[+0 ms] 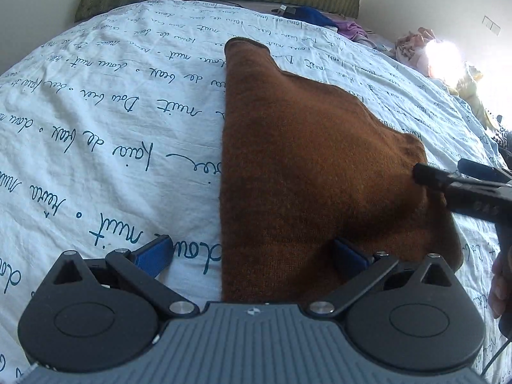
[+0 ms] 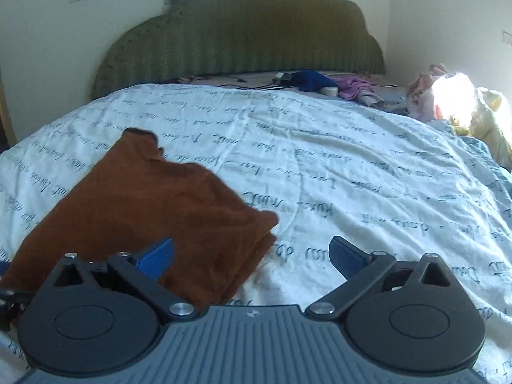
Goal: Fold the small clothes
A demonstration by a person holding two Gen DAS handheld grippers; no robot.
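Garment [image 1: 304, 166] folded on bed [image 1: 96, 112], long axis near-to-far; left gripper [image 1: 252, 256] astride its left edge, right gripper [image 2: 252, 256] astride its right corner (both jaws wide, empty).

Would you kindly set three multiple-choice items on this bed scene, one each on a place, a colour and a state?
1. Where does the garment lie? A) on the printed bedspread B) on the floor C) on a chair
2. What colour is it? A) blue B) brown C) white
3. How is the right gripper? A) shut on the garment B) shut on nothing C) open

Answers: 1 A, the garment rests on the bedspread. 2 B, it is brown in both views. 3 C, the right gripper has its jaws spread wide, with the garment's edge and bare bedspread between them.
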